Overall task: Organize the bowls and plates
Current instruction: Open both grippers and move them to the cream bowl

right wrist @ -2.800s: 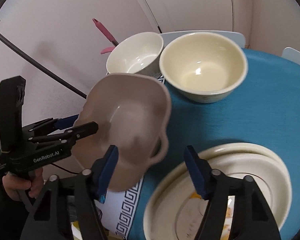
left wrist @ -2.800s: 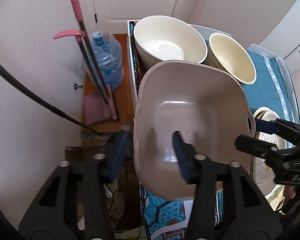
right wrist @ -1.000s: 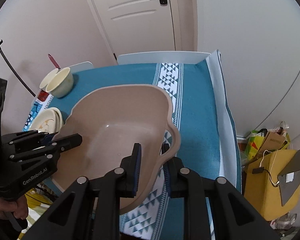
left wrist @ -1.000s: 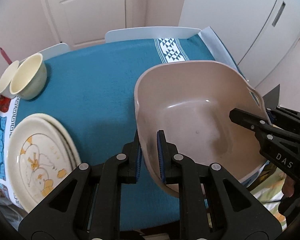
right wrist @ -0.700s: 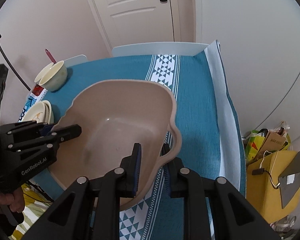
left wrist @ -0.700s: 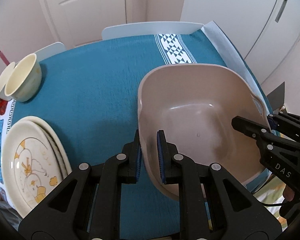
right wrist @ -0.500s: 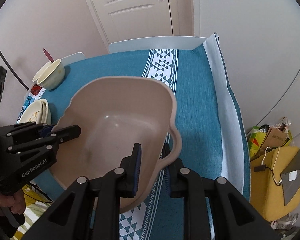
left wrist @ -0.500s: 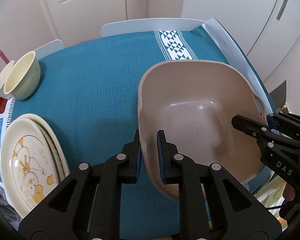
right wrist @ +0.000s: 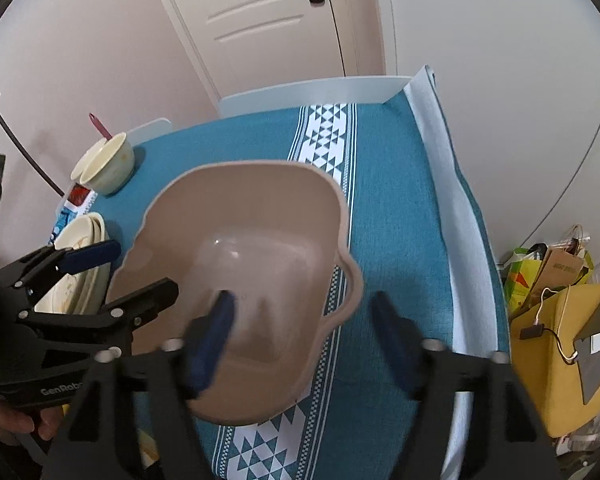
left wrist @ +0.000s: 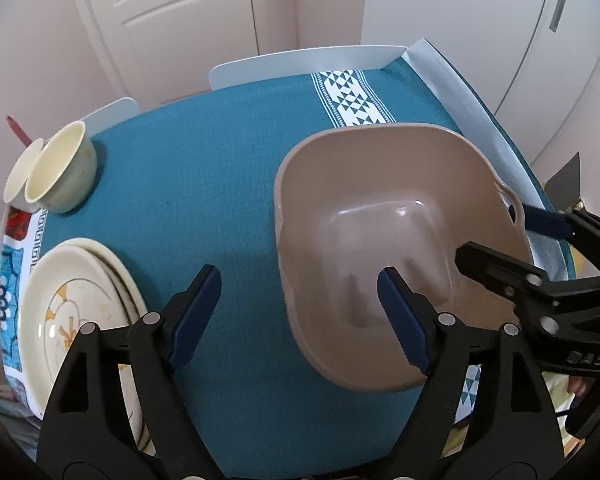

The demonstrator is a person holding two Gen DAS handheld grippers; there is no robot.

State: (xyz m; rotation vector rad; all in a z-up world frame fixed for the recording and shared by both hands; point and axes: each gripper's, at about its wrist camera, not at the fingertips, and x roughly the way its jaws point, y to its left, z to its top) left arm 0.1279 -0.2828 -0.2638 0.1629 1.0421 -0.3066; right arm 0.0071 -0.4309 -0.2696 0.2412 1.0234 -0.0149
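Plates and bowls are waiting on the far-left side of the worktop, while both grippers are standing around a beige basin that looks meant to receive them. From the left gripper outward: its jaws are spread wide and gripping nothing, one finger outside the basin's left wall and the other over its hollow, so the wall is passing between them untouched. That wide stance suggests the basin is being left to rest on the teal cloth. Ahead and to the right, the right gripper is likewise gaping and empty-handed, straddling the basin's handle-side rim; its fingers are blurred in its own view. The basin is sitting near the worktop's right edge, probably so the space to the left of it stays free for moving crockery across. Left of the left gripper, just beside its outer finger, stacked plates are lying flat. Farther ahead and left, two cream bowls are standing side by side, touching, well apart from the basin. Gathering them into it is likely the coming job.
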